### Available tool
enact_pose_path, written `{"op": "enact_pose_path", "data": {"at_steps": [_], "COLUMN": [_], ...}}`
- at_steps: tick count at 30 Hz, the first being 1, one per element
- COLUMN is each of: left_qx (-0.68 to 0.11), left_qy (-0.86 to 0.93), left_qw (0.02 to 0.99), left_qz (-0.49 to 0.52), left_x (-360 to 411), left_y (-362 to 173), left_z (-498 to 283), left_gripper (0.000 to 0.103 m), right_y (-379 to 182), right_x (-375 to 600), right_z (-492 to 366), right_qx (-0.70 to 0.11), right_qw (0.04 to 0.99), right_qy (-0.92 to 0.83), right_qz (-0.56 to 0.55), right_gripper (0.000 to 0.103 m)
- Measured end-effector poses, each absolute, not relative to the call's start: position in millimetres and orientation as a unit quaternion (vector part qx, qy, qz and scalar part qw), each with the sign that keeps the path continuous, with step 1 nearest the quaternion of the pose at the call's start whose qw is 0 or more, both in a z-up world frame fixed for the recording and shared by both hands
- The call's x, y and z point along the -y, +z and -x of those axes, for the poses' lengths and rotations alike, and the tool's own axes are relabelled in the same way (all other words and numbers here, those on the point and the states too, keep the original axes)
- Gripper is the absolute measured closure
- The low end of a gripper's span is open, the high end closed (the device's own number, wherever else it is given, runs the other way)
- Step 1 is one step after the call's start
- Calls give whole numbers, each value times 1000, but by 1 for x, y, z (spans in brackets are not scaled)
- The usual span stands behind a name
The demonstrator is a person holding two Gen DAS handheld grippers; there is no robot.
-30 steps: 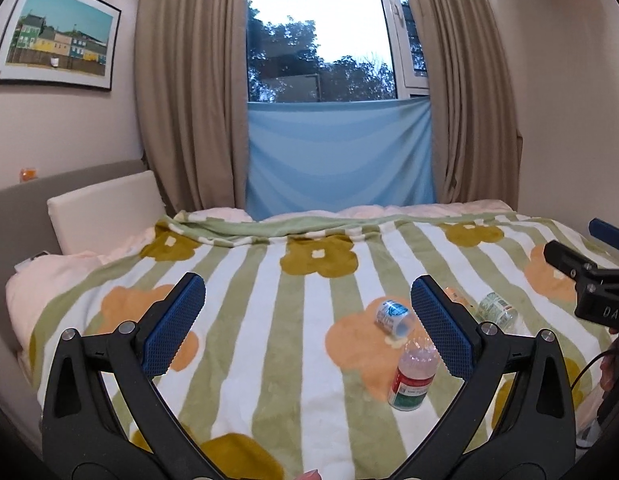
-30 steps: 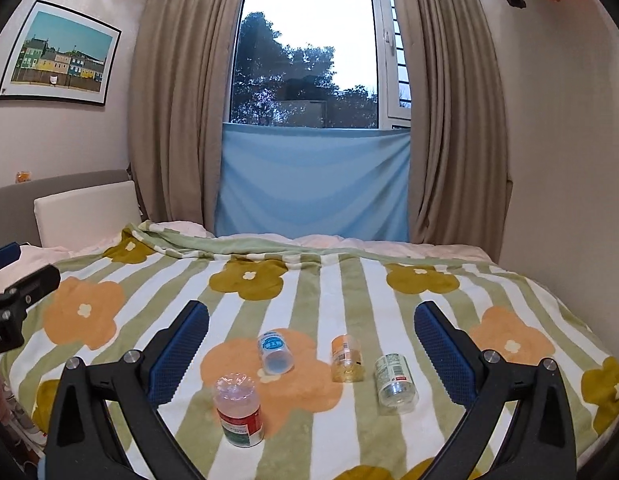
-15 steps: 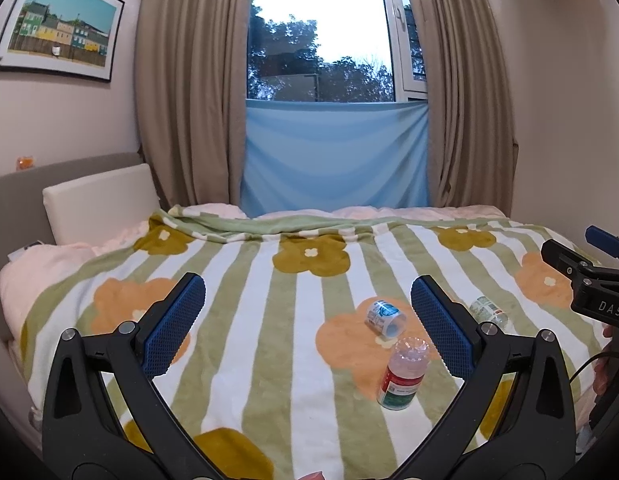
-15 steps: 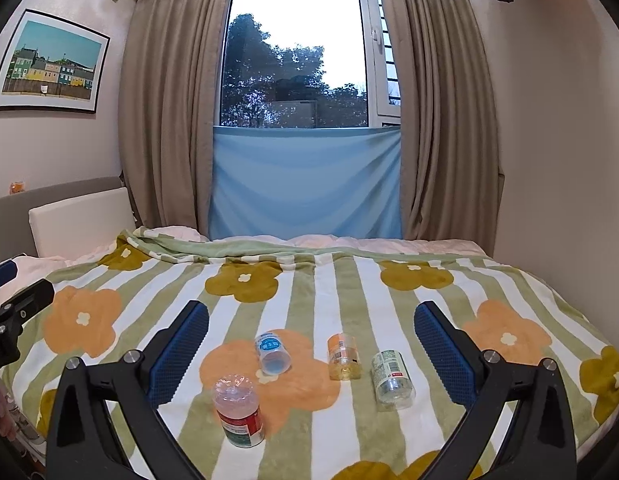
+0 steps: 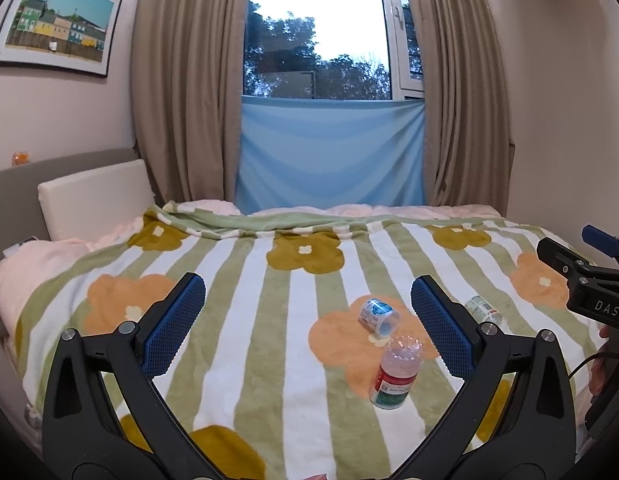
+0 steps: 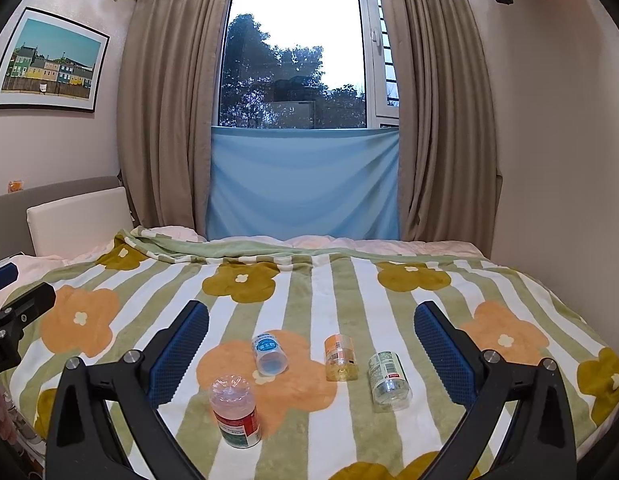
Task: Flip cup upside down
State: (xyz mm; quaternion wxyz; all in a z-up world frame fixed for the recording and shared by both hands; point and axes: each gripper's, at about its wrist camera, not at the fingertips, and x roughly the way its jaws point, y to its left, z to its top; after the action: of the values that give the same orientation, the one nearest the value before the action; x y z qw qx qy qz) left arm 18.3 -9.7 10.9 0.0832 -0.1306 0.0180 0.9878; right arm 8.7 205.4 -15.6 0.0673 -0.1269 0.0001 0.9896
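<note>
Several small clear plastic cups sit on the flowered blanket (image 6: 309,288). A red-and-green-labelled cup (image 6: 235,412) stands bottom up near the front; it also shows in the left wrist view (image 5: 395,372). A blue-labelled cup (image 6: 268,353) lies on its side, also in the left wrist view (image 5: 379,316). An orange-labelled cup (image 6: 339,357) and a green-labelled cup (image 6: 388,376) lie on their sides. My right gripper (image 6: 309,356) is open and empty above the cups. My left gripper (image 5: 305,328) is open and empty, left of the cups.
The bed fills the room's middle, with a white pillow (image 5: 97,196) and grey headboard (image 6: 49,192) at left. Curtains (image 6: 169,120) and a window with a blue cloth (image 6: 305,184) stand behind. A wall (image 6: 549,160) bounds the right side.
Both grippers have tilted up a little and drawn back slightly, so the bed and cups sit lower in view. The cups have not moved. Both grippers stay open.
</note>
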Motion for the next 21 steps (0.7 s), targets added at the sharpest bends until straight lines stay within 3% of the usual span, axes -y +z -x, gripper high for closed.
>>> {"op": "enact_pose_path", "data": {"at_steps": [21], "left_qx": [-20], "left_qy": [986], "left_qw": [92], "left_qz": [135], "left_x": [3], "left_y": [8], "left_z": [-15], "left_gripper": [0], "right_y": [-16], "right_x": [-209], "right_z": [-7], "right_qx": [0], "right_qw": [66], "right_qy": [989], "right_qz": [130], "right_gripper": [0]}}
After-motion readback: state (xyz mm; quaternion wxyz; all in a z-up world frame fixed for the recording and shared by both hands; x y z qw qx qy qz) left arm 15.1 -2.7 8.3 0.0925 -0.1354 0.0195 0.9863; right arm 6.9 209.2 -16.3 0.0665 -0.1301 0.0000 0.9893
